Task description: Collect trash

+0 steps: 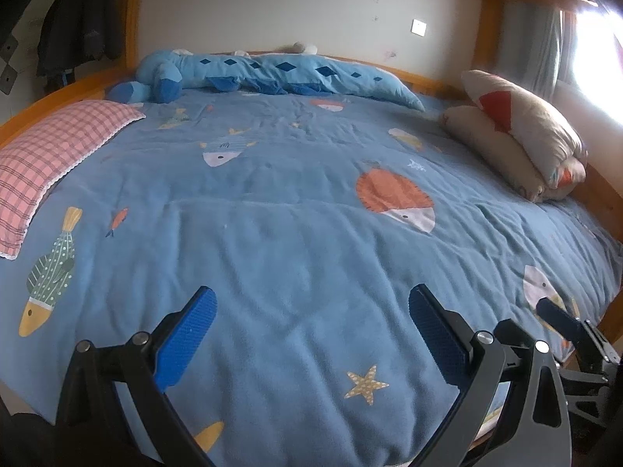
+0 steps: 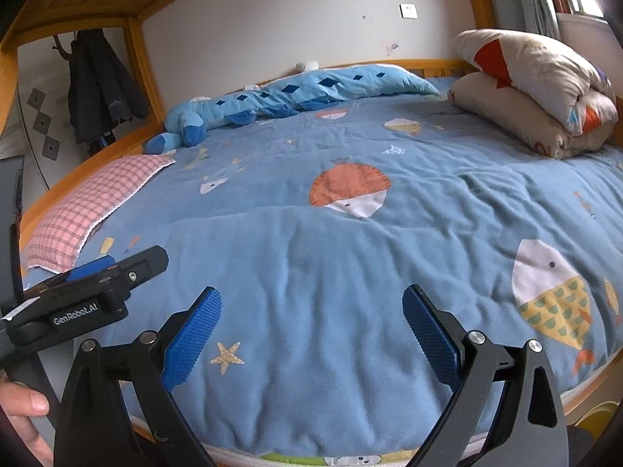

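No trash shows in either view. My left gripper [image 1: 311, 307] is open and empty, held over the near edge of a bed with a blue fish-print quilt [image 1: 296, 233]. My right gripper [image 2: 311, 303] is open and empty too, over the same quilt [image 2: 350, 253]. The right gripper shows at the right edge of the left wrist view [image 1: 560, 319]. The left gripper shows at the left of the right wrist view [image 2: 117, 268], side-on.
A pink checked pillow [image 1: 50, 155] lies at the left. A long blue plush toy [image 1: 272, 74] lies along the far wall. A folded beige duvet [image 1: 521, 132] is stacked at the right. Wooden bed frame [image 2: 93, 159] surrounds it; coats [image 2: 101, 85] hang at the far left.
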A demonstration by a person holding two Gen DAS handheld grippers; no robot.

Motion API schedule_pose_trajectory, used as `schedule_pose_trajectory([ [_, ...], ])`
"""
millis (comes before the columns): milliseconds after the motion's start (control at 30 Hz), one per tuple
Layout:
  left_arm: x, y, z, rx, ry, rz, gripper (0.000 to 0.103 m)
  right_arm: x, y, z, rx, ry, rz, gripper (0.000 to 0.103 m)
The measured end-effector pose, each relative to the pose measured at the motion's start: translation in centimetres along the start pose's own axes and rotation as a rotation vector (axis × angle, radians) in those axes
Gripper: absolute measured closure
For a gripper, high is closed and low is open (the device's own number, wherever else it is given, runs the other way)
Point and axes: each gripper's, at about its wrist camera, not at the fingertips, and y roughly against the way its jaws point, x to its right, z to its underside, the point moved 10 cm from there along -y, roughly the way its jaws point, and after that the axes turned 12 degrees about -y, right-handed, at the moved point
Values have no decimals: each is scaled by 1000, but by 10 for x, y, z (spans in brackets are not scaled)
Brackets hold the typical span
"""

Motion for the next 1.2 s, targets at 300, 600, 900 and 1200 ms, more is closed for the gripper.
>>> schedule_pose_trajectory([
  [300,0,0,-3,6,-2,-6,4,-1,1,1,0,6,5,12],
  [600,-4,0,-6,9,-2,-20,4,-4,3,0,1,14,5,12],
  [900,-6,7,-11,39,-13,-22,4,-12,0,4,-18,39,-3,12],
  [1200,-12,3,-11,22,-10,-30,4,-13,-2,5,-22,31,1,12],
])
